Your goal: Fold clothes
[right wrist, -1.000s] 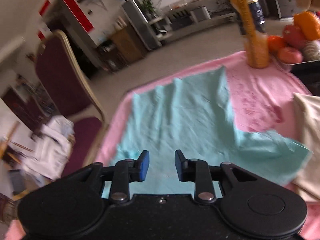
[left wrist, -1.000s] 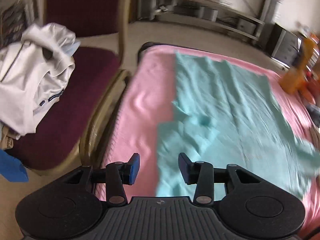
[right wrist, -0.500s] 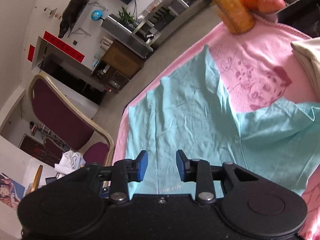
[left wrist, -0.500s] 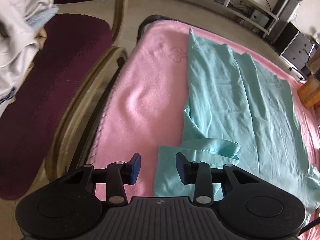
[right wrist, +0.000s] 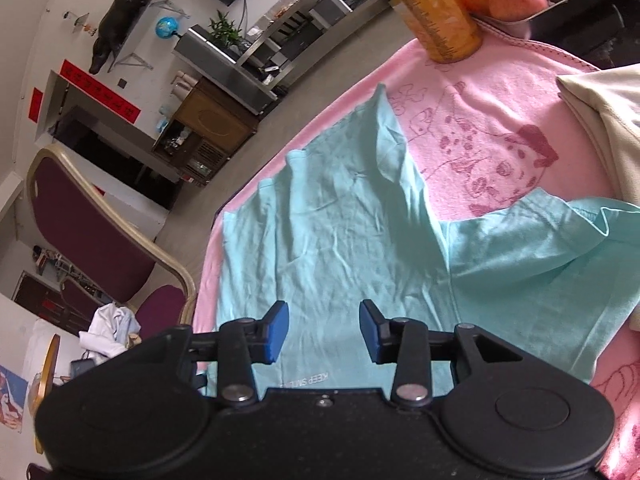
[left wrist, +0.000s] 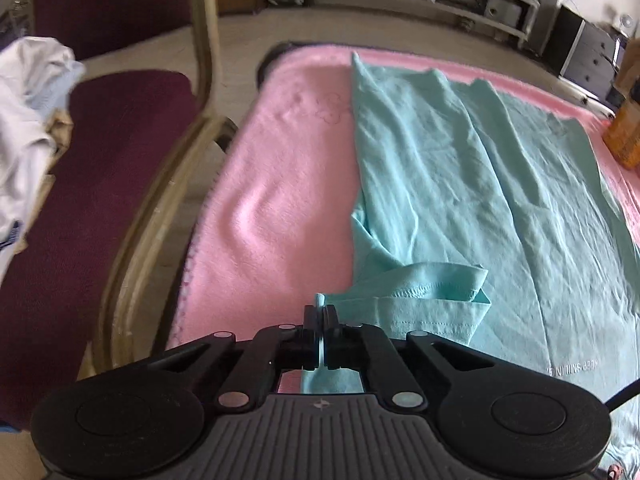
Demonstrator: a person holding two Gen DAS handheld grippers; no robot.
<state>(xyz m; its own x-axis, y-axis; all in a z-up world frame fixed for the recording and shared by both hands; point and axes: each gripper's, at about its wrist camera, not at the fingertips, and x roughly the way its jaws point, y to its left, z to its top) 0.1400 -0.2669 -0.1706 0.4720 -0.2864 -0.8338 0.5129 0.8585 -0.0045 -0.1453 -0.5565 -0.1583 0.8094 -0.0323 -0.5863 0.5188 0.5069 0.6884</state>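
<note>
Left gripper (left wrist: 320,316): jaws pinched tight on the sleeve edge of the teal T-shirt (left wrist: 460,184); right gripper (right wrist: 323,330): jaws apart and opening, nothing between the pads, shirt cloth beneath them; T-shirt: spread flat, wrinkled, on the pink blanket (left wrist: 280,184); cream garment (right wrist: 600,120): at the blanket's right side; orange bottle (right wrist: 436,12): upright at the far edge; maroon chair (left wrist: 100,168): beside the blanket, white clothes (left wrist: 28,92) heaped on its seat.

Black gripper bodies, blue-padded fingers (right wrist: 276,332), silver screws
</note>
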